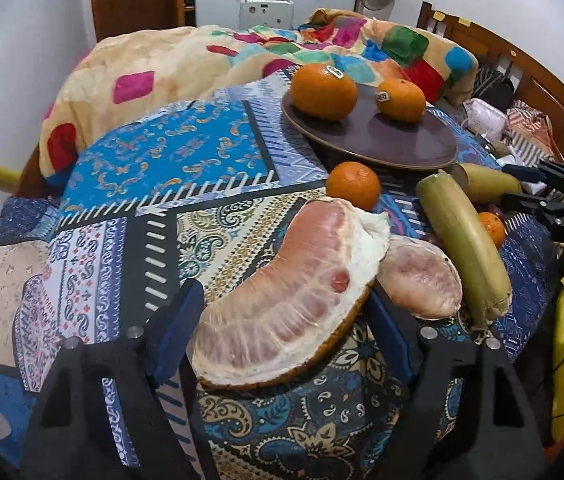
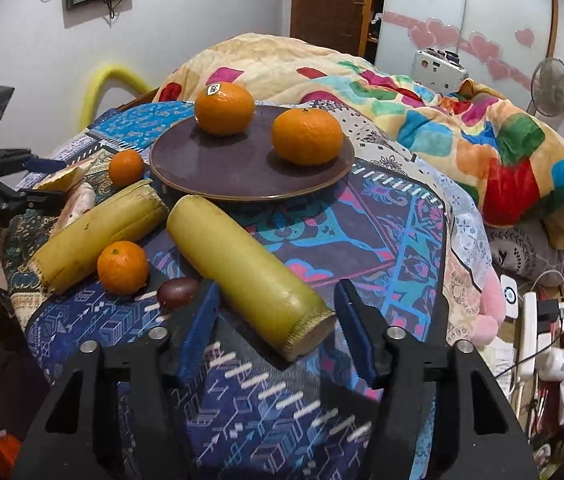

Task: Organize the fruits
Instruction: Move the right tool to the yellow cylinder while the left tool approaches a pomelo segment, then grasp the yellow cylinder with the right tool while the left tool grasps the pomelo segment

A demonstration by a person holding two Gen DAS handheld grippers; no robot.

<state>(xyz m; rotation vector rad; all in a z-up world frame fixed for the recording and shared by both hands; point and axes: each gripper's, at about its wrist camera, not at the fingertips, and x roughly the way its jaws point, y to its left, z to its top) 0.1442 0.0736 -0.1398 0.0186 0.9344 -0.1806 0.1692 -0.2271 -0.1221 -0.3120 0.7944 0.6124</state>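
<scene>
**Ana:** Left wrist view first. How does the left gripper (image 1: pixel 282 308) stand?

**Ben:** Its blue-padded jaws are spread wide on either side of the large peeled pink pomelo wedge with white pith (image 1: pixel 289 296). I cannot tell whether the pads touch it. The wedge lies on the patterned blue patchwork cloth (image 1: pixel 186 152), on the near side of the dark purple round plate (image 1: pixel 381 136).

**Ana:** And the right gripper (image 2: pixel 276 320)?

**Ben:** Also wide open, straddling the cut near end of the thick yellow-green sugarcane-like stalk piece (image 2: pixel 242 268). That stalk runs from the plate's near rim (image 2: pixel 250 196) back toward the camera.

**Ana:** What lies around the plate?

**Ben:** On it sit two big oranges: the stickered orange (image 2: pixel 224 108) toward the far left, the plain orange (image 2: pixel 307 136) to its right, apart from each other. Just off the plate's left edge rests a small tangerine (image 2: pixel 126 168). A second yellow-green stalk piece (image 2: pixel 98 232) lies left of the first, with another small tangerine (image 2: pixel 122 267) between them and a small dark brown-red fruit (image 2: pixel 176 292) beside the right gripper's left pad.

**Ana:** Anything crowding the wedge?

**Ben:** A smaller pale pink pomelo segment (image 1: pixel 421 280) lies touching its right side, against the second stalk. Beyond the plate heaps a colourful checked blanket (image 1: pixel 202 60).
</scene>
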